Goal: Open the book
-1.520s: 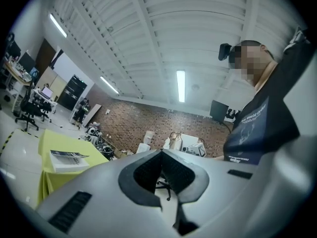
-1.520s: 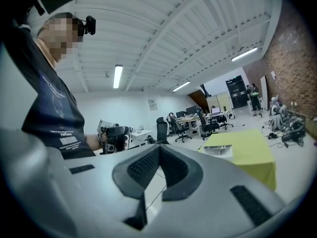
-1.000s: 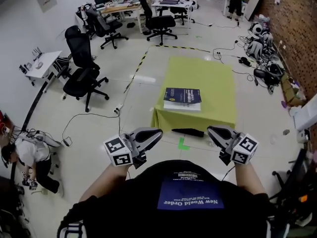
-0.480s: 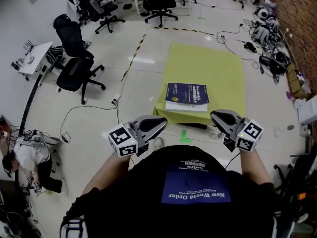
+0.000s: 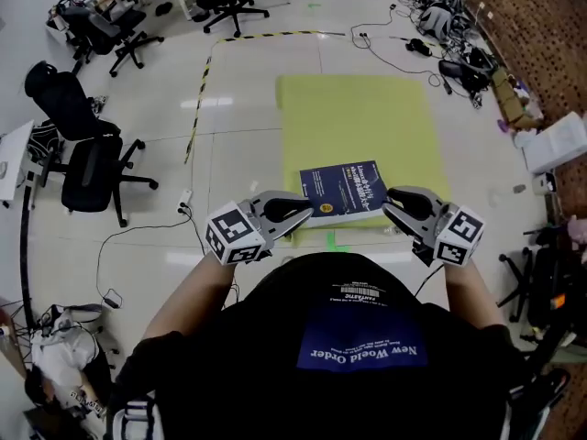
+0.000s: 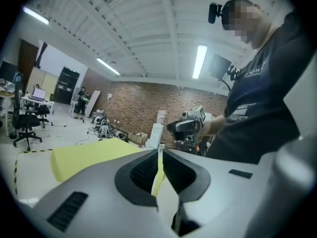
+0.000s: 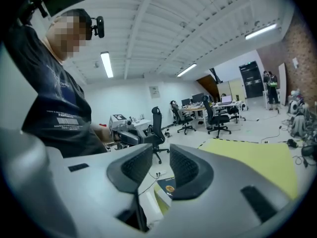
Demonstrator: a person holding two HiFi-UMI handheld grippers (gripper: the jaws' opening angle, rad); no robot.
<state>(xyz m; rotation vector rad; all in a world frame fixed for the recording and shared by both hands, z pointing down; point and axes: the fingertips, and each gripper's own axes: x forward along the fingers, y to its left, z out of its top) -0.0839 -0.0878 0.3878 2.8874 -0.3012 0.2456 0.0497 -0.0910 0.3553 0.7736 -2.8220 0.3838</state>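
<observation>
Book, closed dark-blue paperback point(image 5: 347, 191), lies at near edge of yellow-green cloth-covered table point(image 5: 358, 117). Grey left gripper point(image 5: 303, 212): jaws together, empty. Grey right gripper point(image 5: 393, 200): jaws have just been opening, nothing btwn them, prob. readying for the cover edge. Both flank the book.
</observation>
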